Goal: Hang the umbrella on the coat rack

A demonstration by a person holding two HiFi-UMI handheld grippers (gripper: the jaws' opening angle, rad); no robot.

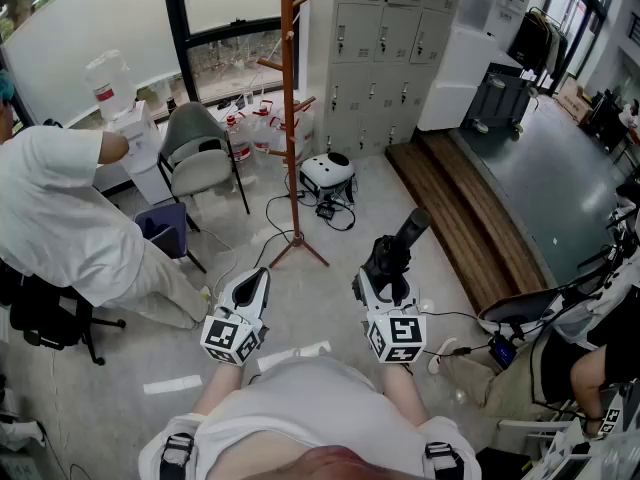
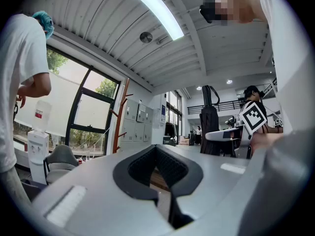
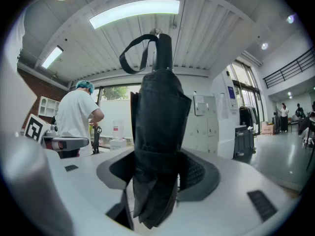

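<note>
Task stage: carry, before hanging. The right tool (image 1: 385, 266) was closed on the folded black umbrella (image 1: 401, 240), its pads pressed into the bunched fabric near one end, so that the umbrella pointed forward and away from the person. Its handle and wrist strap (image 3: 132, 53) lay at the far end. The left tool (image 1: 252, 288) was held alongside with its jaws together and nothing between them. The coat rack (image 1: 289, 118) stood on the floor ahead, well apart from both tools, and no peg carried anything. The pick-up therefore appeared done. The approach to the rack, and the placing of the strap or handle over a peg, were judged to remain.

Limits of view: the rack's top ran off the upper edge of the head view, so its highest pegs could not be counted. In the right gripper view the umbrella filled the centre and hid the way ahead. In the left gripper view the rack (image 2: 119, 114) showed only small and distant, against the window. A person in a white shirt (image 1: 60, 218) stood to the left of the rack.
</note>
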